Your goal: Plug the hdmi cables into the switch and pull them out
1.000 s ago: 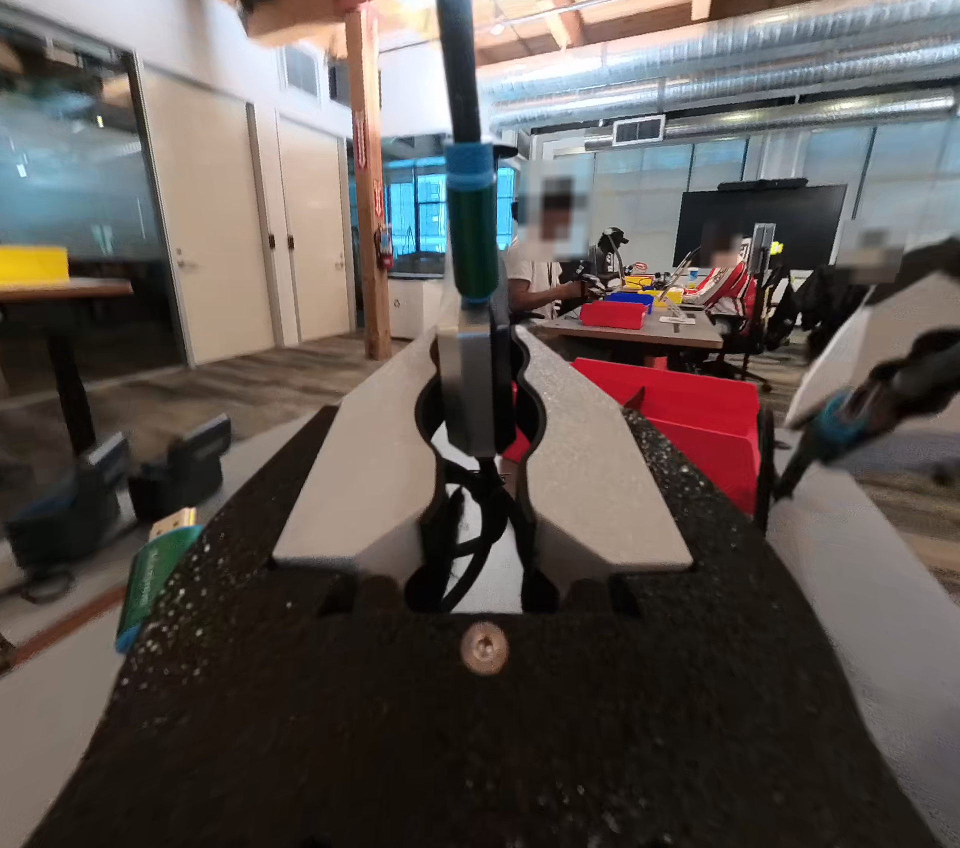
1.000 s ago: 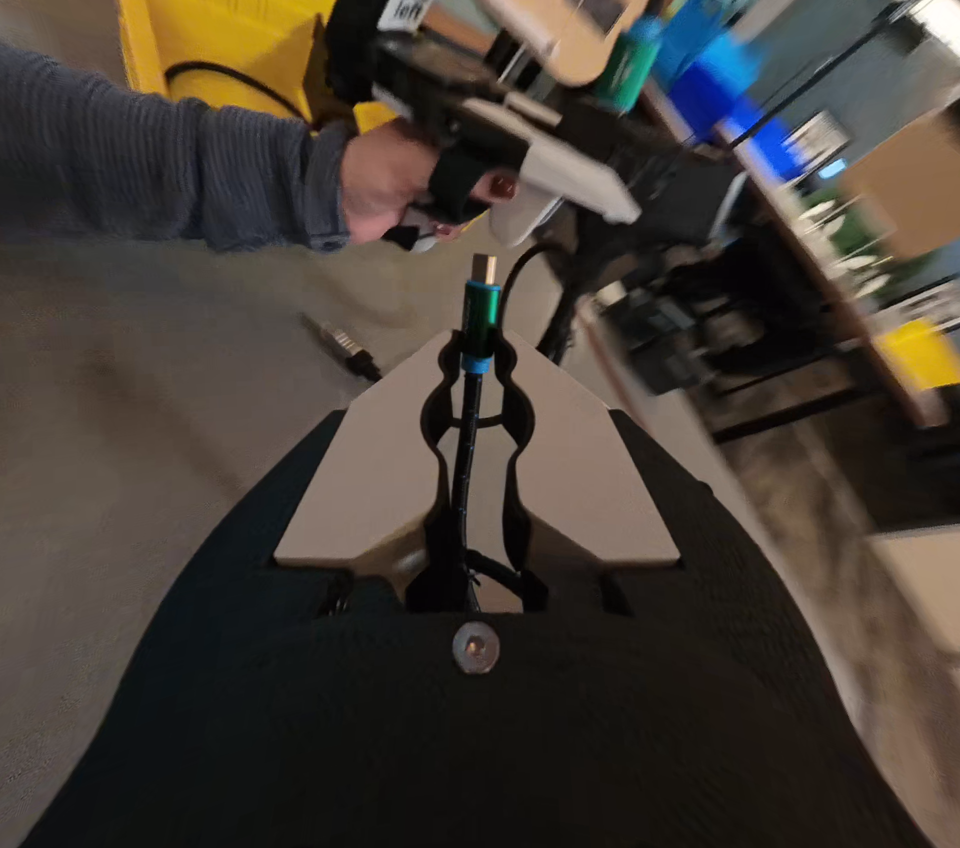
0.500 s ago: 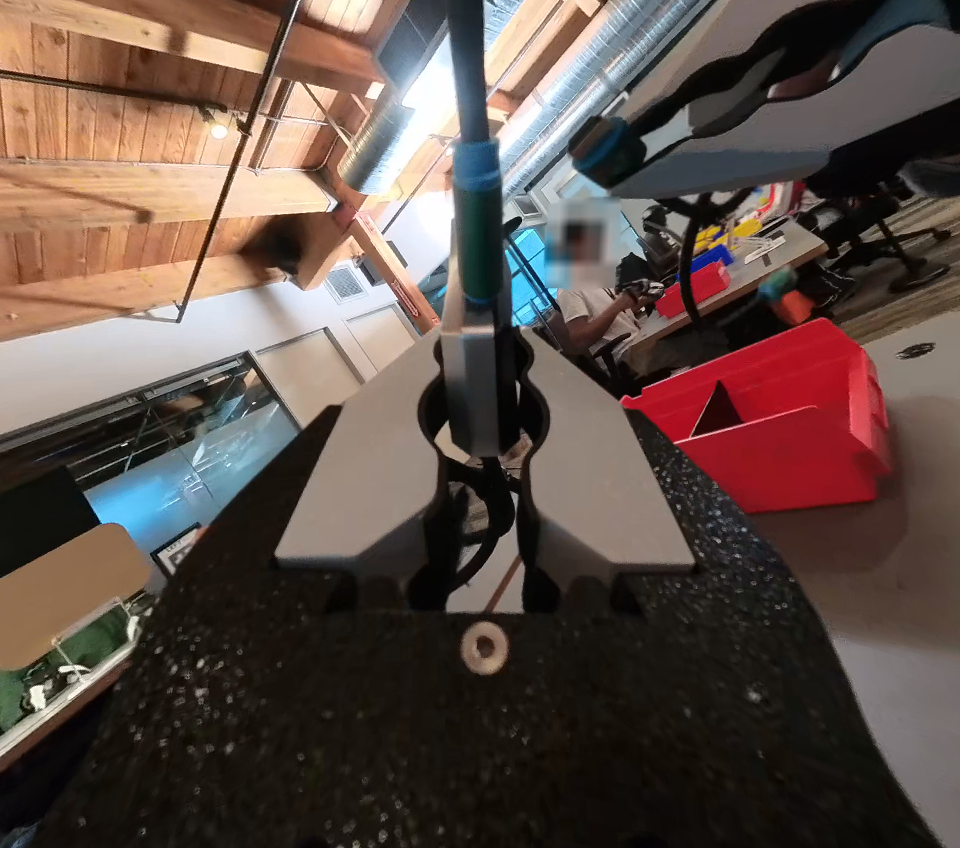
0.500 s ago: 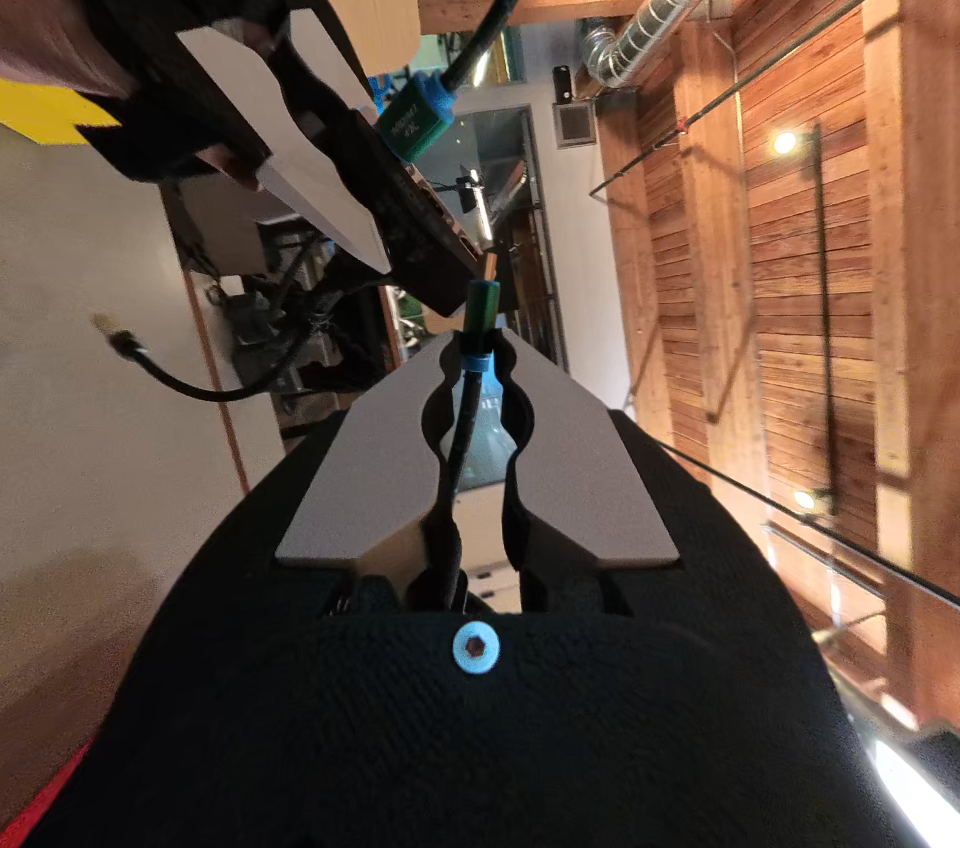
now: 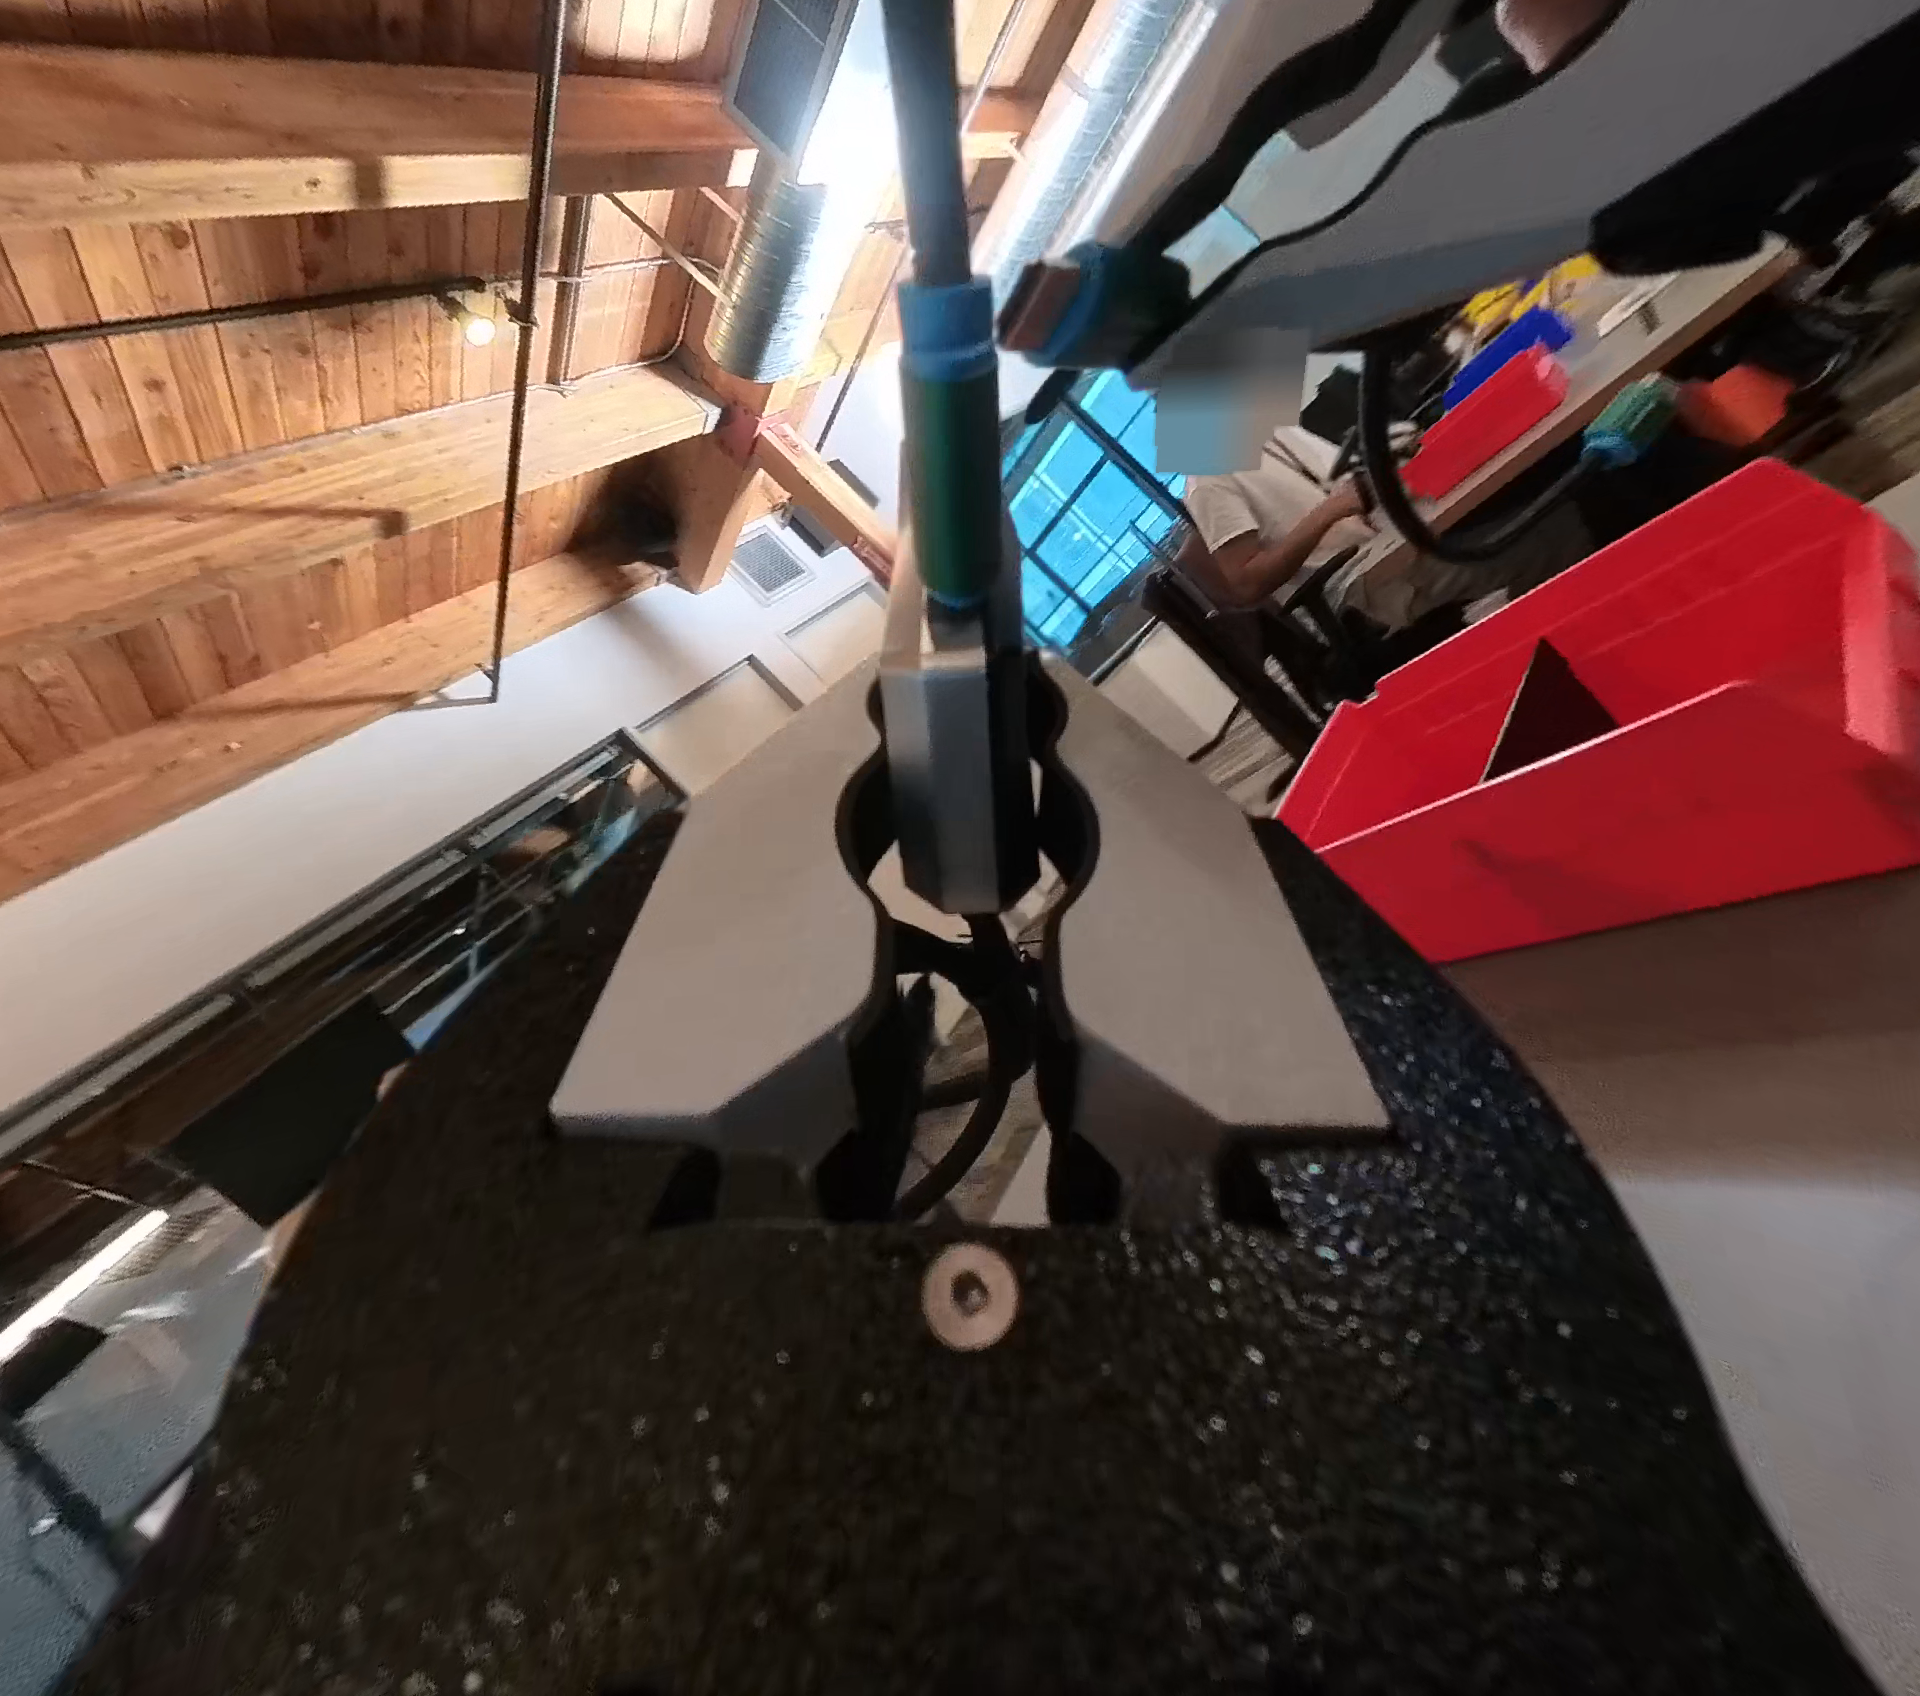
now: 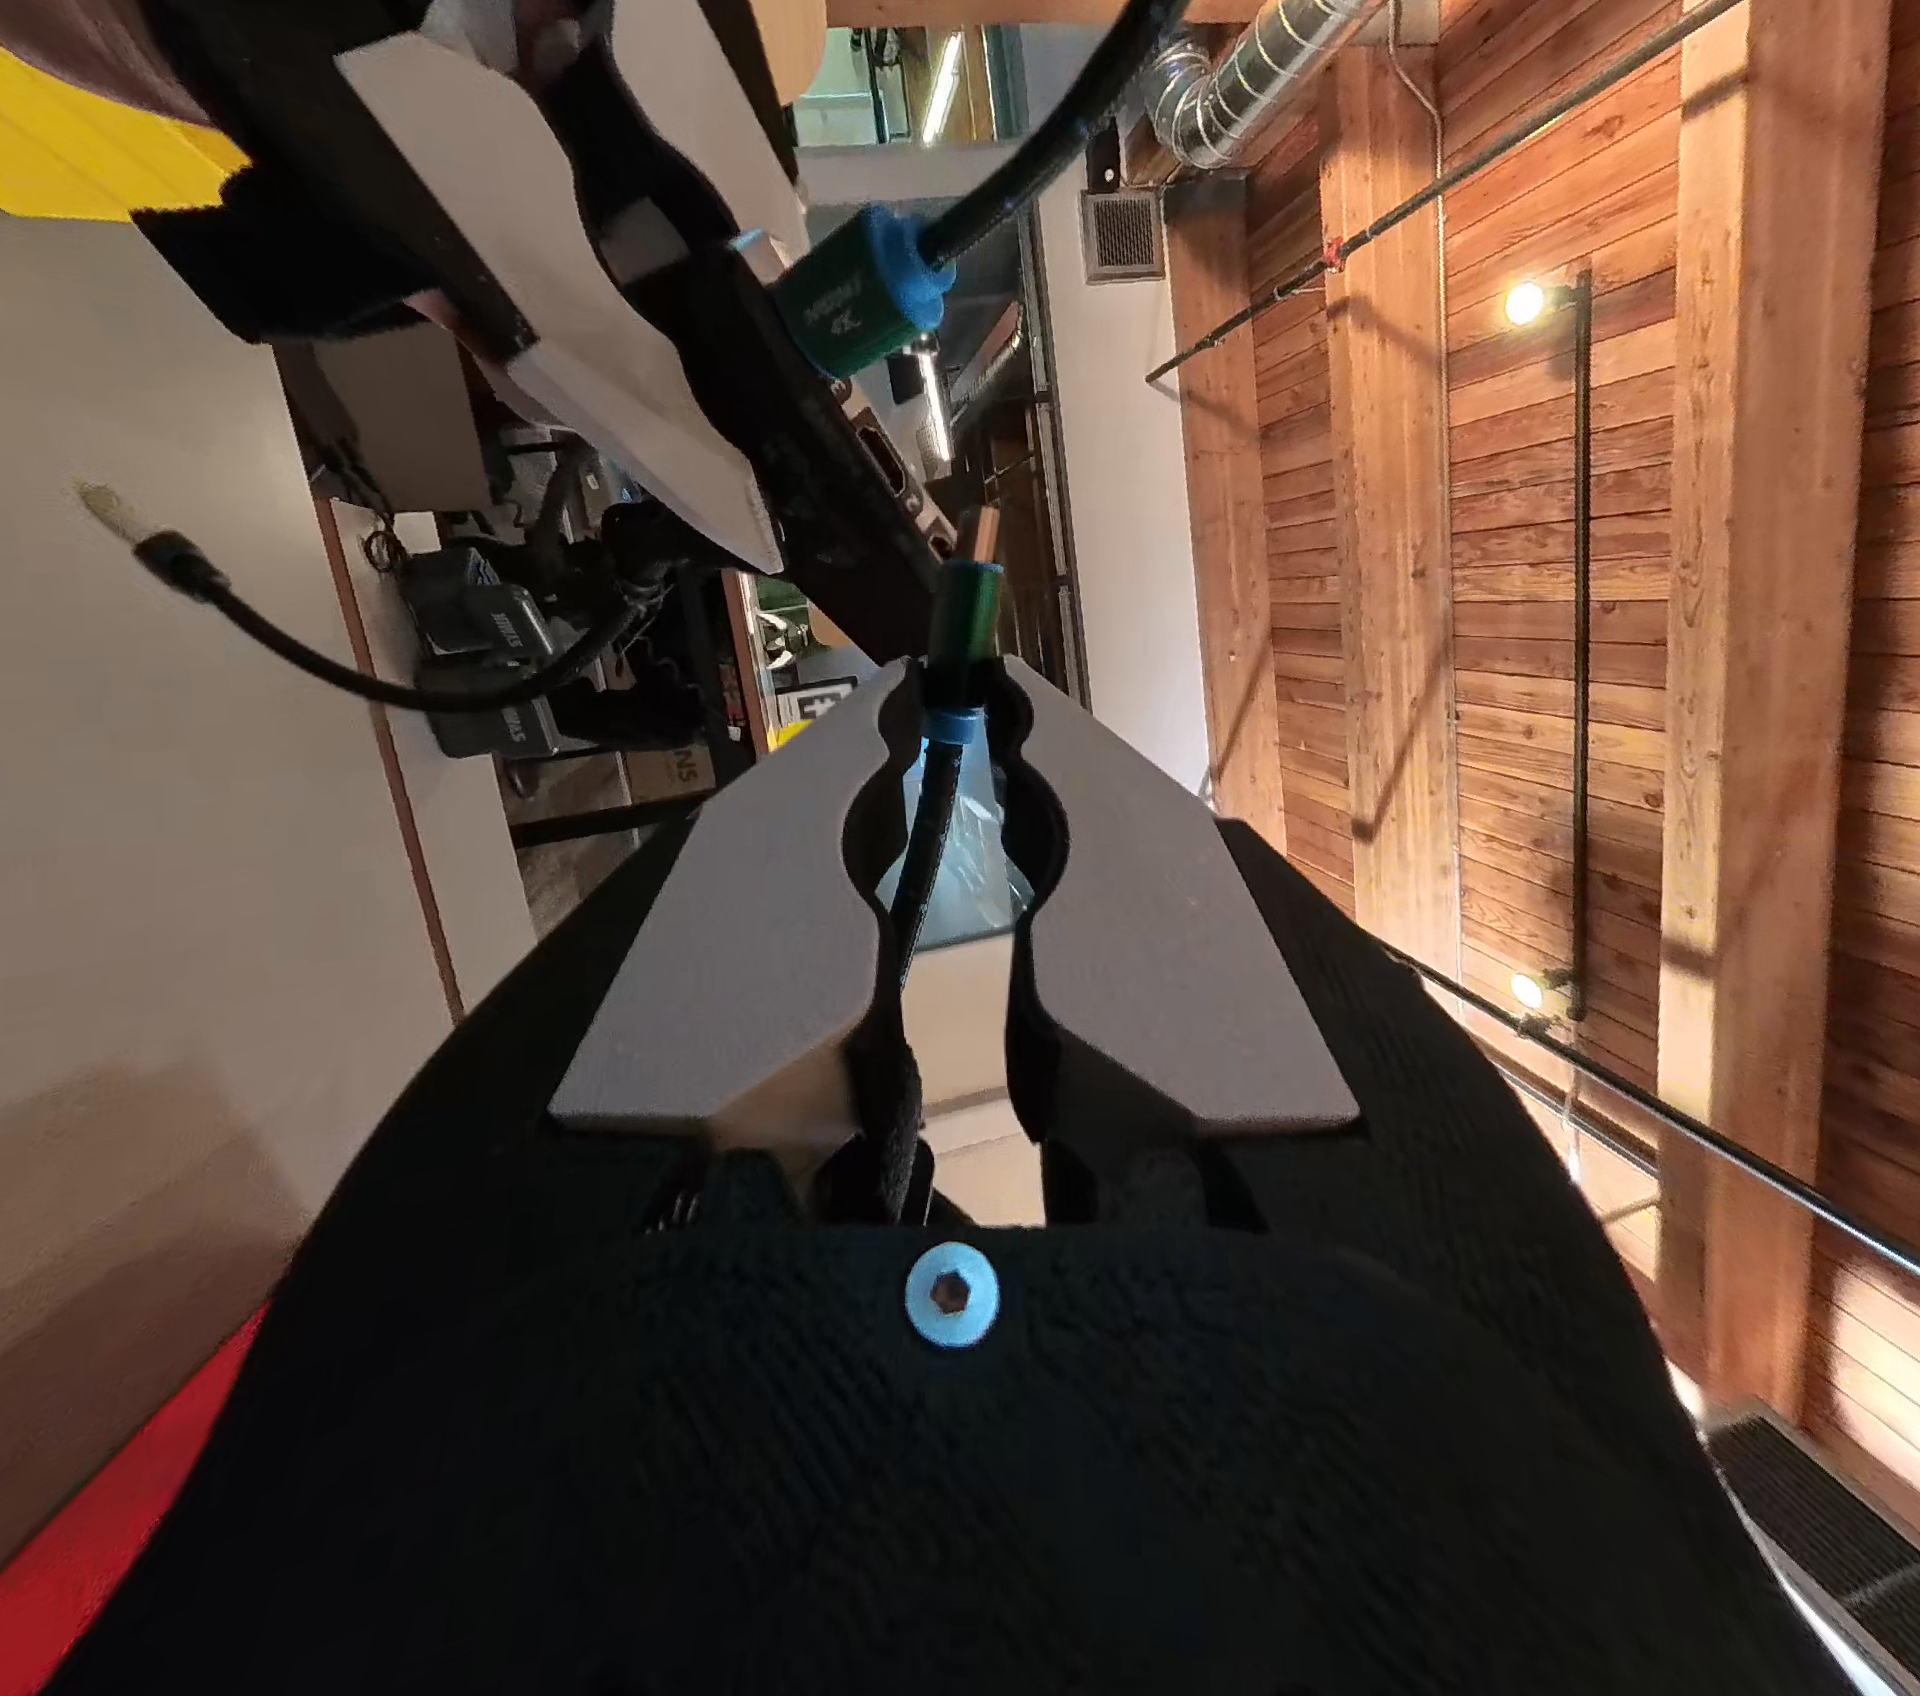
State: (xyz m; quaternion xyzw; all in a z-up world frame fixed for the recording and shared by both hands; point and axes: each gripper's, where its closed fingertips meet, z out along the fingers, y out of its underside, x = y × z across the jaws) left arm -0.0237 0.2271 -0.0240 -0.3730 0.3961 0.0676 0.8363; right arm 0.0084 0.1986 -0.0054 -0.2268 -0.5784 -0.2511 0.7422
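- Left tool (image 5: 961, 773) is clamping down on the switch (image 5: 940, 784), a slim grey box standing on edge between its 2 grey fingers (image 5: 748, 940), both lifted and tipped up toward the wood ceiling.
- 1 hdmi cable is already sitting in the switch: its green plug (image 5: 951, 493) with a blue collar is seated in the top edge, black cord running up out of view.
- Right tool (image 6: 961, 690) is pinching the 2nd hdmi cable (image 6: 925, 836) just behind its green plug (image 6: 966, 612), fingers nearly together, metal tip poking out front.
- That tip is hanging just beside the switch's dark port face (image 6: 883, 462), not in a port yet.
- Red bin (image 5: 1621, 763) is sitting on the counter (image 5: 1714, 1127) off to the right in the left wrist view.
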